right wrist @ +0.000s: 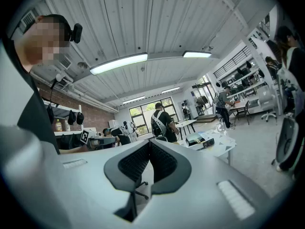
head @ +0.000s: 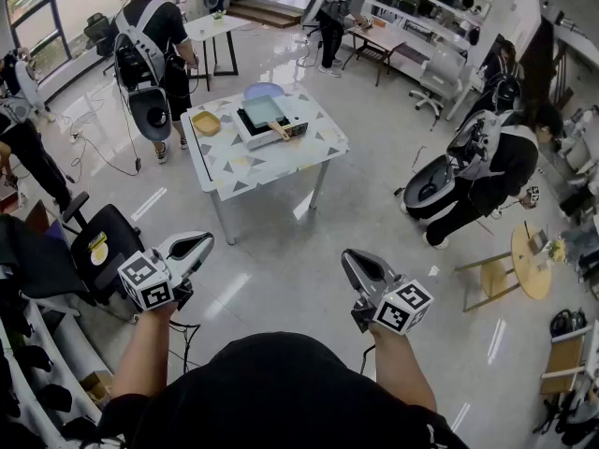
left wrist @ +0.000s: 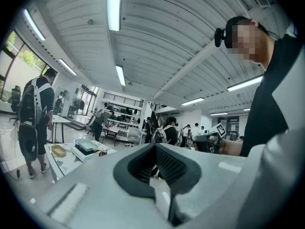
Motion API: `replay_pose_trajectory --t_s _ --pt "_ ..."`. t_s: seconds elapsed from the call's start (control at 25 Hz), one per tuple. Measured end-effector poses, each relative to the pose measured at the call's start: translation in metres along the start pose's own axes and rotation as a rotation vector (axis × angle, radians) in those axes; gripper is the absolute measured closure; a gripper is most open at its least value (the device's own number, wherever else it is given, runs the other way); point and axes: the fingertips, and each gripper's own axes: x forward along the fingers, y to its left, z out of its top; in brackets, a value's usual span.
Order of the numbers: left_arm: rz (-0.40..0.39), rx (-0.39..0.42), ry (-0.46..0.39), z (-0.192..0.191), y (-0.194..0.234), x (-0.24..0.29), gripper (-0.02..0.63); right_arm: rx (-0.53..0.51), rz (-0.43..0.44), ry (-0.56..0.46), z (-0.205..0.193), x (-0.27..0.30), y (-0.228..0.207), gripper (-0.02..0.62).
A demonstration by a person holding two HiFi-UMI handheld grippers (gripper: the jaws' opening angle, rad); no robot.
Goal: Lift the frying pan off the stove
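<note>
- The frying pan (head: 261,111) is a square, teal-lined pan that sits on a white portable stove (head: 250,139). The stove stands on a patterned counter (head: 281,162) well ahead of the person, across open floor.
- The pan's wooden handle (head: 279,132) sticks out toward the near side of the counter, over the stove's front edge.
- A tan dish (head: 206,123) lies just left of the stove, and a blue plate (head: 265,90) lies just behind it.
- The left gripper (head: 194,245) is held level at waist height. Its jaws are pressed together and there is nothing between them.
- The right gripper (head: 357,266) is the same, with its ribbed pads meeting and nothing held.
- Nothing has been grasped, so the step in hand looks like the approach. The person has to walk up to the near edge of the counter before any reach is possible.
- The right gripper seems the natural one for the grasp, since the handle angles toward that side.
- To do it well, spread the jaws wide before arriving, then bring them in level along the handle's line.
- Closing on the wood well up toward the pan, rather than at the handle's tip, should make the pan less likely to droop or twist.
- Lift straight up and keep the pan flat, so that it clears the stove without dragging the stove or nudging the tan dish.
- Another person (head: 150,36) stands near the counter's far left corner, so keep to the near side.
</note>
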Motion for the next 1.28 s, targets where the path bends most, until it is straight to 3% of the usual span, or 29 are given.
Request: replay_pose_trajectory --t_s 0.12,0.36,0.72,1.28 --pt "0.026 0.003 -0.001 0.004 0.013 -0.012 0.606 -0.010 -0.001 0.016 -0.004 0.013 0.007 0.566" --pt "-0.017 0.009 -0.004 0.010 0.016 -0.017 0.605 -0.009 -0.031 0.012 -0.010 0.025 0.017 0.560" --pt "-0.053 0.007 0.035 0.001 0.043 -0.032 0.570 -0.030 -0.120 0.003 -0.009 0.038 0.021 0.483" --pt "-0.092 -0.029 0.040 -0.013 0.071 -0.050 0.526 -0.043 -0.152 0.057 -0.029 0.062 0.038 0.451"
